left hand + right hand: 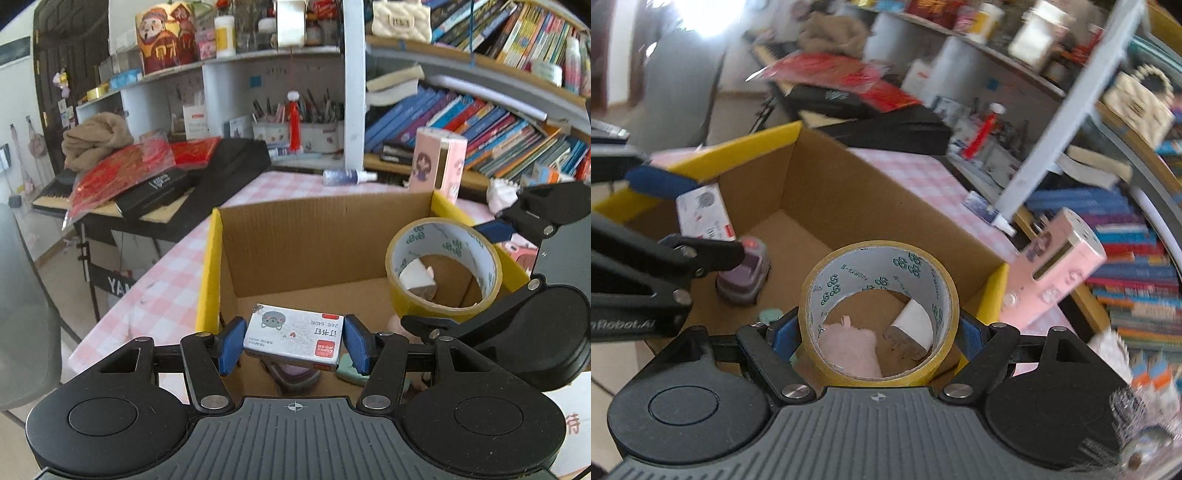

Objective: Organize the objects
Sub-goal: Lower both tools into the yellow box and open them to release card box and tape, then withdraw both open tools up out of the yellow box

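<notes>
The staple box (293,339), low in the frame's centre, is being clamped by the left gripper (293,343). The tape roll (878,310) is being clamped by the right gripper (877,332). Both are hanging over the open cardboard box (321,225) on the checked tablecloth (159,280).

Right hand-held gripper (879,332) clamps tape roll (879,284) above cardboard box (827,192) — charger plug (912,332) inside.

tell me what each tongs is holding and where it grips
Left tongs: staple box, pads on its two short ends. Right tongs: yellow tape roll, pads on opposite outer sides.
</notes>
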`<state>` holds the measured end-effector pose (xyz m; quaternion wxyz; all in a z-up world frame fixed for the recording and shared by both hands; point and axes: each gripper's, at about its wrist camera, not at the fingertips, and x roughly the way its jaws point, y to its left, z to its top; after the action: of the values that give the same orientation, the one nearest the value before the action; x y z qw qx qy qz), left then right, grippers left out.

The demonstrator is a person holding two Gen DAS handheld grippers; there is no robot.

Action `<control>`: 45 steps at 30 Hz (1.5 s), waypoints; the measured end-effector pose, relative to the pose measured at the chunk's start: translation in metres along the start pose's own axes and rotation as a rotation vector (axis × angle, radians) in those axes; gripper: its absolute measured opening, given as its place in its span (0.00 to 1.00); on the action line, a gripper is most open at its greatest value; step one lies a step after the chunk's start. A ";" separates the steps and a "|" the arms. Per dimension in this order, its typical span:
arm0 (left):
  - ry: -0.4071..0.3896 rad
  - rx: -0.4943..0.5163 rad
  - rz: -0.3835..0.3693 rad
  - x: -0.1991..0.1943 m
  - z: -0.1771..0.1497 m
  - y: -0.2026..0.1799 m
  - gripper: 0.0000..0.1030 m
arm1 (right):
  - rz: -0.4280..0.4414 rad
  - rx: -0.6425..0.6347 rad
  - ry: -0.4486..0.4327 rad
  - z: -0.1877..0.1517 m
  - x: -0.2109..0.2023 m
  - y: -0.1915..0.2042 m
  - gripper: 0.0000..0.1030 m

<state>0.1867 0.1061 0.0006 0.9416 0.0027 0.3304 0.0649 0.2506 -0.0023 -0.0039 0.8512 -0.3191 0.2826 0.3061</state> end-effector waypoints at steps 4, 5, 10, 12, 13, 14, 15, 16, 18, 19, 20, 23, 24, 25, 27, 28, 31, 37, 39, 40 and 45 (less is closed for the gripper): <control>0.013 0.032 0.002 0.006 0.000 -0.006 0.55 | 0.028 -0.068 0.022 0.001 0.011 0.001 0.79; 0.013 0.034 0.001 0.008 0.000 -0.007 0.55 | 0.032 -0.079 0.029 0.001 0.013 0.002 0.79; 0.000 0.019 -0.002 0.008 0.001 -0.005 0.59 | 0.032 -0.087 0.039 0.003 0.019 0.002 0.79; -0.018 0.002 -0.002 0.004 0.001 -0.003 0.67 | 0.024 -0.080 0.030 0.003 0.018 0.002 0.84; -0.030 -0.006 0.000 0.001 0.002 -0.002 0.71 | 0.011 -0.078 0.022 0.003 0.015 0.002 0.85; -0.042 -0.014 -0.002 -0.002 0.003 -0.002 0.74 | 0.002 -0.077 0.014 0.003 0.013 0.001 0.87; -0.056 -0.022 -0.007 -0.006 0.003 -0.001 0.75 | -0.001 -0.071 0.007 0.004 0.010 0.000 0.87; -0.068 -0.028 -0.014 -0.010 0.004 -0.001 0.76 | -0.002 -0.061 0.000 0.004 0.006 -0.001 0.87; -0.091 -0.035 -0.021 -0.019 0.006 0.000 0.78 | -0.008 -0.038 -0.016 0.004 -0.003 -0.003 0.87; -0.104 -0.039 -0.021 -0.024 0.006 0.000 0.80 | -0.016 -0.026 -0.027 0.004 -0.009 -0.003 0.87; -0.118 -0.045 -0.021 -0.029 0.007 0.001 0.81 | -0.023 -0.015 -0.038 0.003 -0.015 -0.004 0.87; -0.153 -0.066 -0.024 -0.046 0.008 0.004 0.83 | -0.052 0.034 -0.084 0.002 -0.036 -0.005 0.87; -0.163 -0.073 -0.024 -0.053 0.008 0.005 0.84 | -0.062 0.058 -0.102 0.001 -0.045 -0.006 0.87; -0.174 -0.078 -0.023 -0.059 0.007 0.007 0.84 | -0.072 0.081 -0.116 0.000 -0.052 -0.007 0.87; -0.194 -0.082 -0.022 -0.071 0.005 0.009 0.86 | -0.098 0.142 -0.146 -0.005 -0.069 -0.009 0.87; -0.202 -0.083 -0.018 -0.077 0.002 0.009 0.88 | -0.111 0.173 -0.159 -0.008 -0.076 -0.010 0.87; -0.218 -0.092 -0.015 -0.093 -0.006 0.011 0.90 | -0.156 0.290 -0.207 -0.020 -0.103 -0.013 0.87; -0.194 -0.094 -0.006 -0.112 -0.032 0.011 0.90 | -0.246 0.459 -0.221 -0.055 -0.140 -0.007 0.87; -0.173 -0.085 -0.002 -0.116 -0.042 0.011 0.90 | -0.272 0.495 -0.207 -0.067 -0.147 0.001 0.87; -0.164 -0.081 -0.003 -0.117 -0.046 0.011 0.90 | -0.281 0.507 -0.200 -0.073 -0.152 0.006 0.87; -0.129 -0.058 0.014 -0.126 -0.067 0.009 0.91 | -0.319 0.574 -0.138 -0.099 -0.163 0.031 0.87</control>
<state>0.0464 0.0965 0.0273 0.9601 -0.0184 0.2672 0.0807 0.0944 -0.1101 0.0319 0.9608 -0.0851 0.2453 0.0977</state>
